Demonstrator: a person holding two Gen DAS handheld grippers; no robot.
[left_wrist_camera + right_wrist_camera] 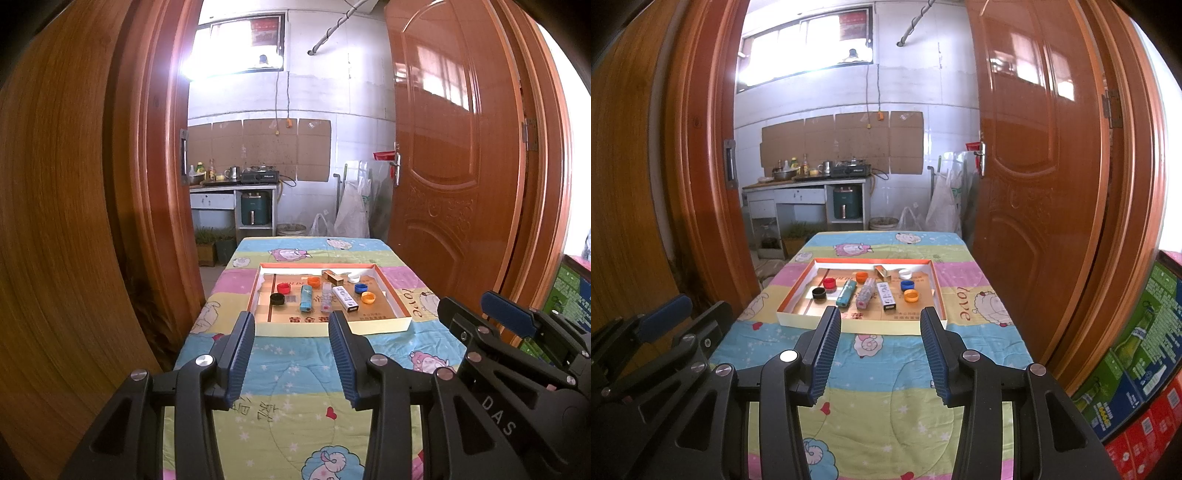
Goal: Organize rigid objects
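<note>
A shallow cardboard tray (369, 326) (798, 319) lies on a table under a cartoon quilt (295, 387) (886, 387). In it lie several bottle caps: black (277, 298) (819, 293), red (283, 287) (829, 283), orange (314, 282) (861, 276), blue (361, 288) (907, 284), white (354, 277) (905, 273) and another orange (368, 297) (911, 295). Beside them lie a teal lighter (305, 297) (846, 292), a clear box (326, 297) (865, 293), a white box (344, 298) (887, 295) and a brown box (333, 276) (882, 272). My left gripper (291, 354) and right gripper (877, 350) are open and empty, hovering short of the tray's near edge.
An open wooden door (450, 147) (1034, 147) stands right of the table, a door frame (147, 166) (698, 166) on the left. Behind is a kitchen counter (232, 188) (805, 182). Colourful cartons (1137, 369) are stacked at the right.
</note>
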